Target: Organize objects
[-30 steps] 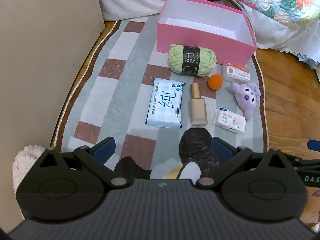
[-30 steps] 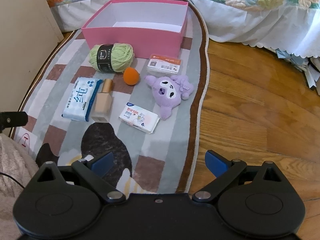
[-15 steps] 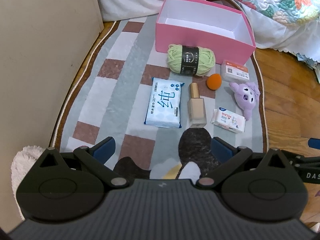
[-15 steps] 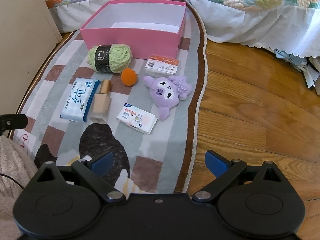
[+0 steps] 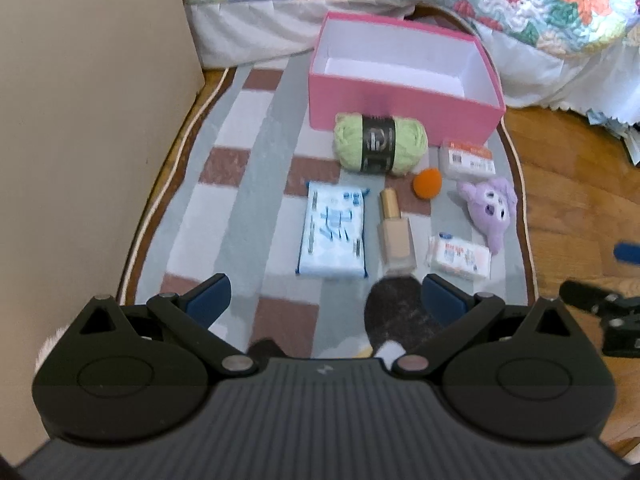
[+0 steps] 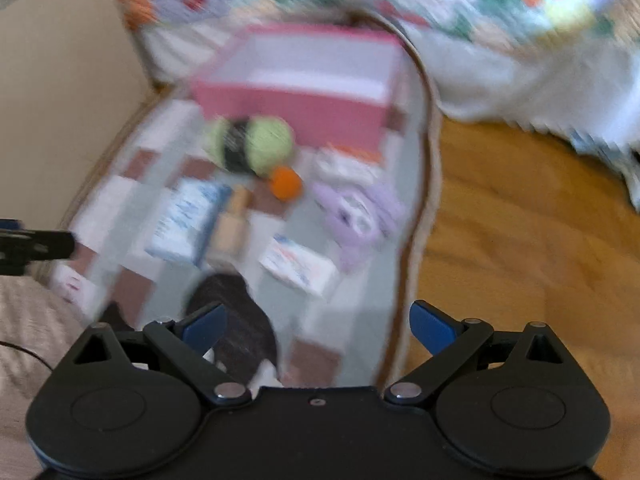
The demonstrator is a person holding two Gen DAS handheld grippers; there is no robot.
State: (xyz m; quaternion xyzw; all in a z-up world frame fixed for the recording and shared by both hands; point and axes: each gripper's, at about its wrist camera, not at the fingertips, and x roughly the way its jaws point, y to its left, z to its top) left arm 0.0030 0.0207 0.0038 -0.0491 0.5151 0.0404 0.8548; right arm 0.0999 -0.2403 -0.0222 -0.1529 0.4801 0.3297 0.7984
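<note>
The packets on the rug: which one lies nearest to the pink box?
The small packet with the orange top edge, right of the green yarn. It lies just before the pink box; the blue one and the white-and-pink one lie farther off.

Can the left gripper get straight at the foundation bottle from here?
Probably yes. The left gripper is open, and the foundation bottle lies just ahead on the rug, with the wipes pack and tissue packet close beside it.

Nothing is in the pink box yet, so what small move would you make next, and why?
Probably ease the left hand-held gripper forward over the blue wipes pack. Its fingers stand wide open and empty, the pack lies nearest ahead, and the pink box behind is empty.
</note>
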